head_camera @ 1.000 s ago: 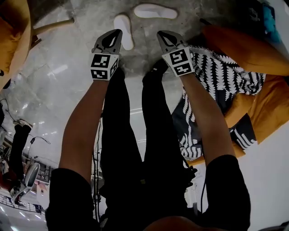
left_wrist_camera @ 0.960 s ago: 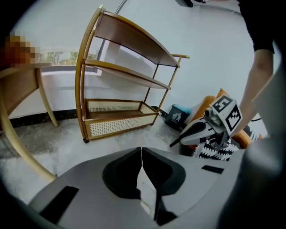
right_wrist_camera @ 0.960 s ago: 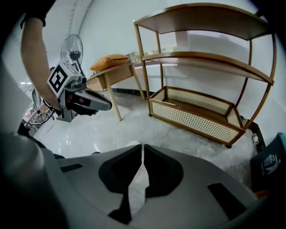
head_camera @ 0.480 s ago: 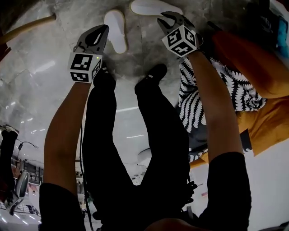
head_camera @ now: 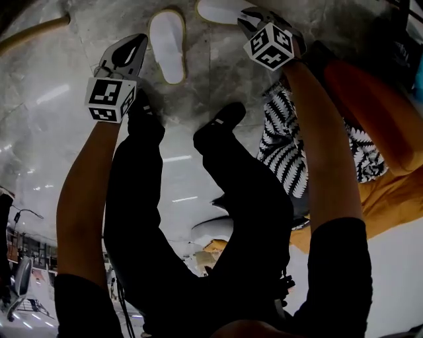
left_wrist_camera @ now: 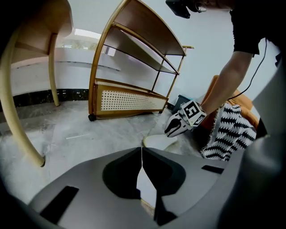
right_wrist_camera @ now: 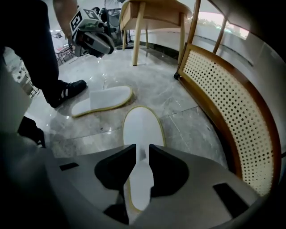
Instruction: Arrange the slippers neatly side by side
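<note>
Both lowered, left gripper [left_wrist_camera: 141, 152] fingers closed, right gripper [right_wrist_camera: 142, 152] fingers slightly apart, two slippers [head_camera: 166, 46] [head_camera: 221, 10]

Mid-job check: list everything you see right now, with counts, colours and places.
slippers: two, white with yellowish edging, on the floor at an angle to each other; one by the shoe, the other under the right gripper
shelf: one, wood with a cane panel, beside the slippers
table: one, wood, beyond the slippers
throw: one, black-and-white, at the right, against the cushion
cushion: orange, far right, count unclear
floor: grey marble
shoes: two, black, near the slippers
left gripper: grey, jaws together, empty
right gripper: grey, jaws apart above a slipper, not gripping it
</note>
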Action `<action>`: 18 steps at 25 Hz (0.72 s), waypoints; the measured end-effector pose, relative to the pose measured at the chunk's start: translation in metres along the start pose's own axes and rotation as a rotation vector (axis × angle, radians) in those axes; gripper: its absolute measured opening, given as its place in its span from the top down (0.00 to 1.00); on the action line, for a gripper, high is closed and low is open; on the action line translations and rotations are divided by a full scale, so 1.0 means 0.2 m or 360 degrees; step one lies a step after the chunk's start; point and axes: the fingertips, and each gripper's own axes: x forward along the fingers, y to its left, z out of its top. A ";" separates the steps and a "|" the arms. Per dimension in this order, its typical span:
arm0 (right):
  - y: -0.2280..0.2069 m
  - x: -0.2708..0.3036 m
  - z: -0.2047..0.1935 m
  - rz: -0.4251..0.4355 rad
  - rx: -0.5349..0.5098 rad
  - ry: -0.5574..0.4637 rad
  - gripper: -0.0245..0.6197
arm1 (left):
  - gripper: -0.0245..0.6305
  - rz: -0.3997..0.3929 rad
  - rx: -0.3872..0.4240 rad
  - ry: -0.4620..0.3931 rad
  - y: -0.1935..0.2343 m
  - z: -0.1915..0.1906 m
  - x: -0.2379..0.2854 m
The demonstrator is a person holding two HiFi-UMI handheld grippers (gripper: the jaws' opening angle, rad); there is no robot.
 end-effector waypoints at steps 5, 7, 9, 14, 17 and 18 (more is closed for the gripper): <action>0.00 0.08 -0.05 0.0055 0.0042 0.0029 0.84 | 0.93 -0.0033 -0.0008 0.0027 -0.04 -0.11 0.02; -0.01 0.09 -0.05 0.0069 0.0069 0.0020 0.87 | 0.93 -0.0057 -0.0008 0.0034 -0.06 -0.13 0.03; -0.02 0.07 -0.04 0.0070 0.0095 0.0007 0.89 | 0.93 -0.0077 0.0000 0.0039 -0.08 -0.13 0.03; -0.03 -0.03 0.01 0.0038 0.0247 -0.0060 0.90 | 0.93 -0.0088 0.0005 0.0075 -0.09 -0.11 -0.02; -0.04 -0.14 0.07 0.0000 0.0404 -0.0127 0.90 | 0.93 -0.0081 0.0000 0.0089 -0.09 -0.07 -0.07; -0.03 -0.17 0.09 -0.0014 0.0472 -0.0151 0.90 | 0.93 -0.0075 -0.0006 0.0093 -0.08 -0.05 -0.09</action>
